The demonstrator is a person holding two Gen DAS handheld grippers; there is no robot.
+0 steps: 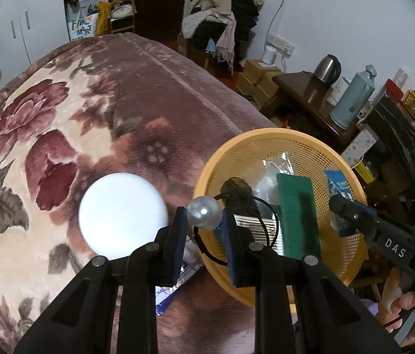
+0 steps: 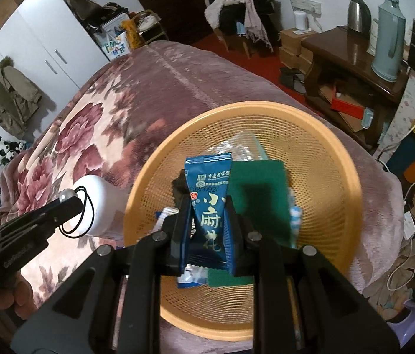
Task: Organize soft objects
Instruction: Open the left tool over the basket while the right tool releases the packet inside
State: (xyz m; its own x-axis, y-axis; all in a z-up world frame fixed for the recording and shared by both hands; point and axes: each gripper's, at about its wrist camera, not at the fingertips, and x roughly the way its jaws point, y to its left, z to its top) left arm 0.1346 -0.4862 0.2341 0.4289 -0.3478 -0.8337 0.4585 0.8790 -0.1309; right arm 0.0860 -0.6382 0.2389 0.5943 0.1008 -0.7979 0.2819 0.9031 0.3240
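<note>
Left gripper [image 1: 204, 221] was clamped on the pearl bead [image 1: 204, 213] of a black elastic hair tie [image 1: 266, 224]; the bead bulged above the blue pads, and the loop hung slack to the right, over the near-left rim of the yellow mesh basket [image 1: 352, 177].

Right gripper [image 2: 207, 221] was closed on a blue snack sachet [image 2: 209, 194], pinched across its lower half, with the top standing free above the basket interior.

Risks, judged:
- The bead is round and smooth, so it could roll out of the pads if the grip tilts.
- The slack loop could catch the basket rim or the green scouring pad [image 1: 296, 206] on the way in.
- The sachet is slick and held narrowly, so it could pivot or slip.
- Both grippers converge on one basket and could collide over it.

Room:
- The basket already held the scouring pad, clear wrappers and a dark item; open mesh remained far and right.
- The basket sat near the right edge of the bed's floral blanket [image 1: 60, 118], so a push could tip it off.
- A white round container [image 1: 122, 215] lay just left of the basket.
- The blanket was open far and left.
</note>
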